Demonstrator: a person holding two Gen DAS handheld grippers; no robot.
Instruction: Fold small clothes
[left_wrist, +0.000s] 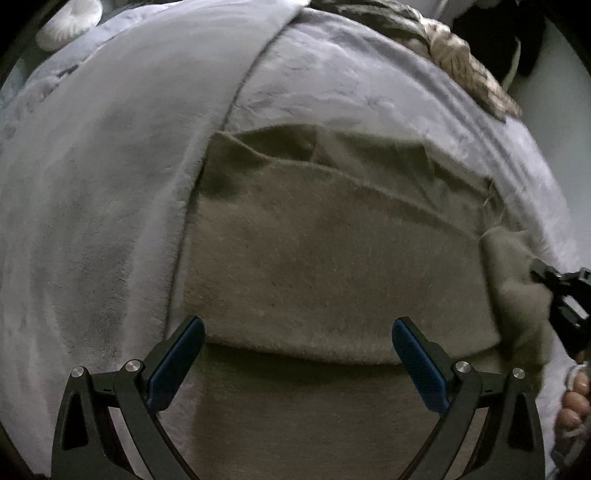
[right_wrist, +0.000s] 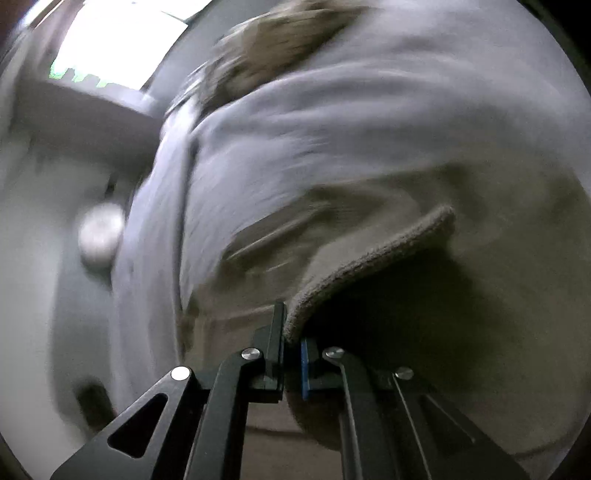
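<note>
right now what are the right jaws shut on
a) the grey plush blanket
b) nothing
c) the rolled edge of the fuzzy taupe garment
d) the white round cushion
c, the right gripper pinches the thick rolled edge of the fuzzy taupe garment between its closed jaws, over the grey plush blanket.

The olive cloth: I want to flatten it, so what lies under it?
The olive cloth lies folded on a grey blanket, which shows around it. What the blanket covers cannot be seen, nor anything between the cloth's layers.
</note>
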